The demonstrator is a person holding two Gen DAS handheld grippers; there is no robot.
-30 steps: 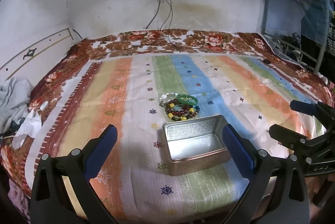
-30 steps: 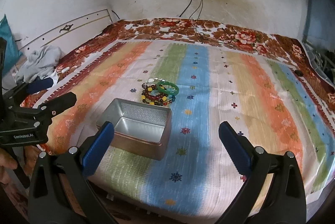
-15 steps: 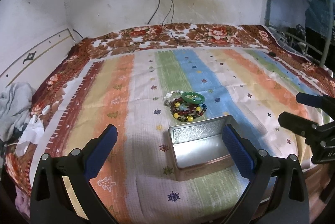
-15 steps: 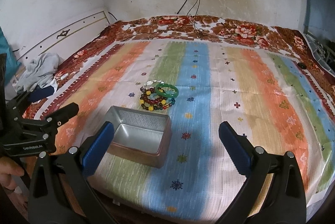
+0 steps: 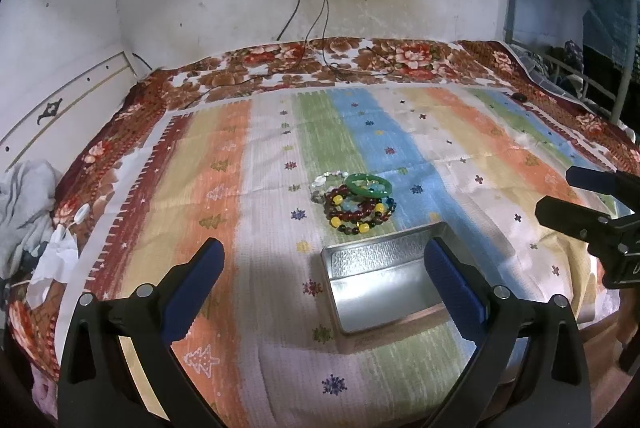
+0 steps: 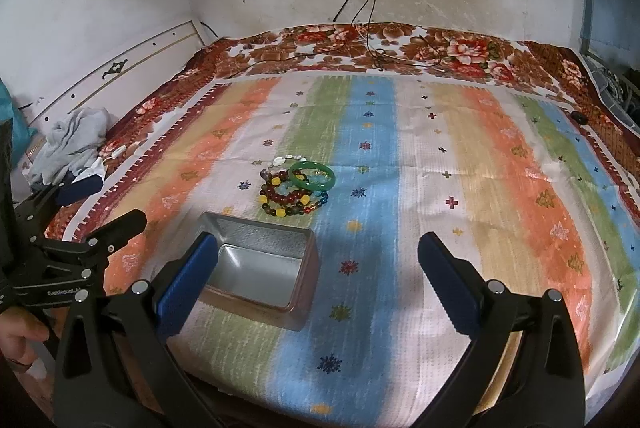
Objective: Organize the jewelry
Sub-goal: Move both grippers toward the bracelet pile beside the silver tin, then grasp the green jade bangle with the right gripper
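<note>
A pile of beaded bracelets (image 5: 354,208) with a green bangle (image 5: 368,185) on top lies on the striped bedspread (image 5: 224,188). It also shows in the right wrist view (image 6: 290,196), with the bangle (image 6: 312,174). An open, empty metal tin (image 5: 384,282) sits just in front of the pile; in the right wrist view the tin (image 6: 260,268) is at lower left. My left gripper (image 5: 324,268) is open and empty, held back above the tin. My right gripper (image 6: 316,260) is open and empty, to the tin's right.
Grey clothes (image 5: 24,204) lie at the bed's left edge by a white headboard (image 6: 120,68). Cables (image 5: 320,28) hang from a wall power strip onto the floral blanket. A metal rack (image 5: 580,80) stands at right. A small black object (image 6: 579,116) lies far right.
Both grippers have pulled back and risen a little, so the tin and bracelets sit lower and farther in view. Both stay open; nothing on the bed has moved.
</note>
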